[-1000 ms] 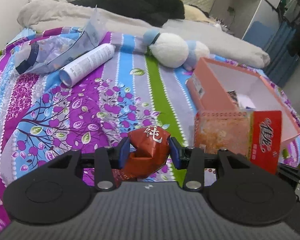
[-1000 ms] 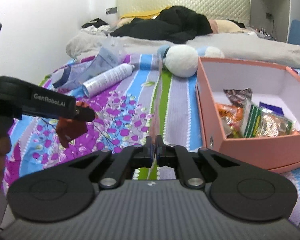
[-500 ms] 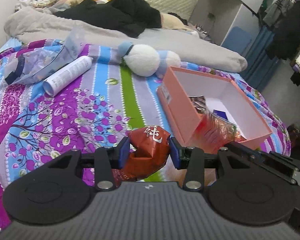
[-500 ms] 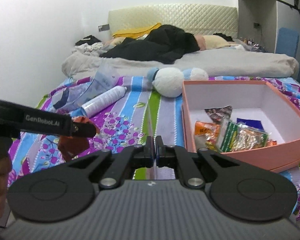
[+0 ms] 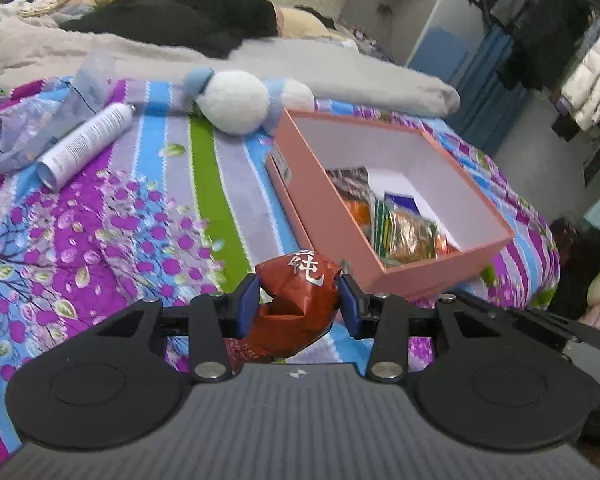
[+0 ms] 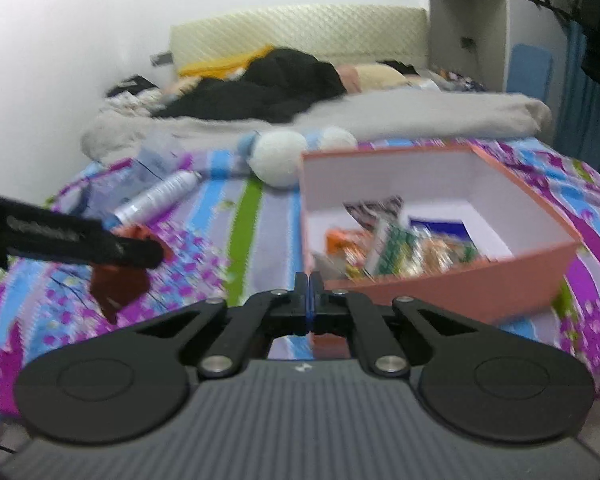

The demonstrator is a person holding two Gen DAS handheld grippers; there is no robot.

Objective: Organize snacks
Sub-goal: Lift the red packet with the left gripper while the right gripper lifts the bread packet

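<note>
My left gripper (image 5: 299, 300) is shut on a crumpled red snack packet (image 5: 296, 304) with white characters, held above the bedspread just short of the near corner of the pink box. The open pink box (image 5: 440, 272) lies on the bed to the right and holds several snack packets (image 5: 404, 232). In the right wrist view my right gripper (image 6: 309, 286) is shut with nothing in it, in front of the pink box (image 6: 452, 284). There the left gripper (image 6: 140, 250) shows at far left with the red packet (image 6: 118, 286) hanging from it.
A white spray can (image 5: 86, 146) and a clear plastic bag (image 5: 40, 128) lie at the left of the striped bedspread (image 5: 112, 236). A white and blue plush toy (image 5: 240, 108) sits behind the box. A grey duvet (image 5: 340, 76) and dark clothes (image 5: 188, 20) fill the far bed.
Both views have shifted right and risen, so the pink box's inside now shows in the left wrist view. The red packet stays clamped in my left gripper. The right gripper stays shut.
</note>
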